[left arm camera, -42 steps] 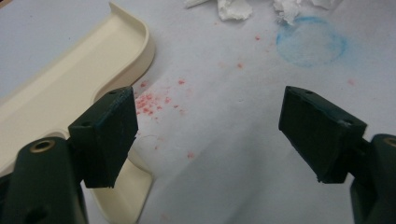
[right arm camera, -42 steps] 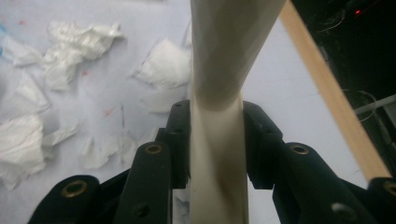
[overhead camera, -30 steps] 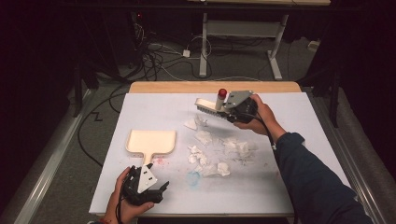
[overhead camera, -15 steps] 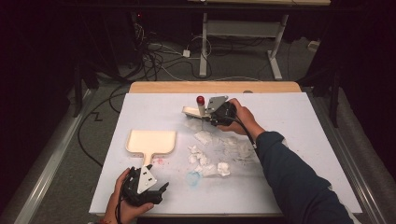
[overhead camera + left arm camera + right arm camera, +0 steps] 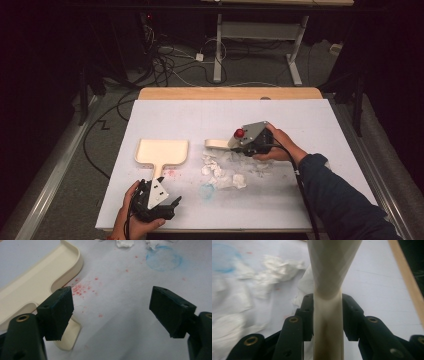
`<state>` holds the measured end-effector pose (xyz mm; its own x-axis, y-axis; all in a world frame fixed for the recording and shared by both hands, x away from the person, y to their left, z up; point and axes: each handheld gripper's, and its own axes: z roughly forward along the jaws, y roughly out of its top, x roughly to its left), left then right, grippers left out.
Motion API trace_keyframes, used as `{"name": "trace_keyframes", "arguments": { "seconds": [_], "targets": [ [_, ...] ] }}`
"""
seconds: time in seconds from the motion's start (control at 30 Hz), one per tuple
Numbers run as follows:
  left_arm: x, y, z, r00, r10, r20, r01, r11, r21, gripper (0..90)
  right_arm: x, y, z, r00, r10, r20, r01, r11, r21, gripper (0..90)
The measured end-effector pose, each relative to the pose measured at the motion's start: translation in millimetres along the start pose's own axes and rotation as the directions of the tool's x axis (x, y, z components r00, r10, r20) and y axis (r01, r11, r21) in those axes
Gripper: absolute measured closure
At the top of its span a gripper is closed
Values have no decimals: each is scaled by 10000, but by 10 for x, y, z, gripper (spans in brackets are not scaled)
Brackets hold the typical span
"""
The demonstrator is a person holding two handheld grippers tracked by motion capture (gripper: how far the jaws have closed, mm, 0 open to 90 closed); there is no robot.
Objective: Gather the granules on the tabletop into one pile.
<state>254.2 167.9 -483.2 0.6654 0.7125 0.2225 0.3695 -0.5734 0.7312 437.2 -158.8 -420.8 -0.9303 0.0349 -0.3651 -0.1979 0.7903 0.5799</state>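
Right gripper (image 5: 239, 143) has come down and left from the far table edge to the crumpled paper scraps (image 5: 225, 172), jaws clamped on a cream brush handle (image 5: 328, 302). Left gripper (image 5: 112, 312) idle near the dustpan (image 5: 162, 151), jaws spread, nothing between.

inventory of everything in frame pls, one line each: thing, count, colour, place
dustpan: 1, cream, on the table's left half, handle toward the person
brush: 1, cream, clamped by its handle in the right gripper, above the scraps
paper scraps: a scattered pile, white, mid-table
blue ring stain: 1, pale blue, on the table sheet beside the scraps
red specks: a sprinkle, red, by the dustpan's handle
table: 1, white sheet on a wooden top
cables: several, dark and white, on the floor beyond the table
left gripper: 1, black, open, at the near edge by the dustpan's handle
right gripper: 1, black with a red knob, shut on the brush
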Motion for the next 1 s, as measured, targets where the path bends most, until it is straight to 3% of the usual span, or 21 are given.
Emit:
{"name": "trace_keyframes", "arguments": {
  "seconds": [0.07, 0.2, 0.23, 0.33, 0.57, 0.67, 0.73, 0.8, 0.87, 1.0],
  "targets": [
    [-5, 2, -2, 10000, 52, 25, -52, 10000, 4, 190, 83, -23, -86, 9998, 99, -183, -96, 9998, 172, 680],
    [-25, 7, 1, 9999, -82, 76, 82, 10000, 53, 190, 139, -58, -192, 10000, -6, -52, 6, 10000, 12, 683],
    [-26, 9, 2, 9999, -60, 88, 60, 10000, 51, 190, 135, -63, -214, 10000, -38, 49, 38, 9999, -124, 684],
    [-33, 21, 12, 9999, -56, 106, 55, 10000, 60, 190, 137, -60, -312, 9973, 447, 582, -422, 9982, -435, 684],
    [-2, 36, 13, 9999, 130, 15, -131, 9999, 21, 190, 100, -124, -531, 9789, 1288, 1585, -1191, 9905, -695, 685],
    [-1, 42, 19, 9999, 88, 74, -89, 9999, 72, 190, 86, -176, -647, 9614, 1725, 2143, -1586, 9841, -802, 685],
    [5, 46, 28, 9999, 92, 106, -93, 9999, 76, 190, 83, -226, -731, 9448, 2063, 2546, -1910, 9780, -836, 684],
    [14, 47, 35, 9999, 115, 123, -116, 9999, 93, 190, 85, -286, -815, 9314, 2516, 2630, -2399, 9678, -760, 684],
    [27, 43, 36, 9999, 120, 114, -121, 9999, 119, 190, 106, -341, -885, 9106, 2801, 3039, -2823, 9586, -377, 685],
    [42, 38, 48, 9998, 123, 161, -125, 9998, 126, 190, 208, -472, -1024, 8831, 2961, 3639, -3373, 9398, 538, 684]
  ]
}}
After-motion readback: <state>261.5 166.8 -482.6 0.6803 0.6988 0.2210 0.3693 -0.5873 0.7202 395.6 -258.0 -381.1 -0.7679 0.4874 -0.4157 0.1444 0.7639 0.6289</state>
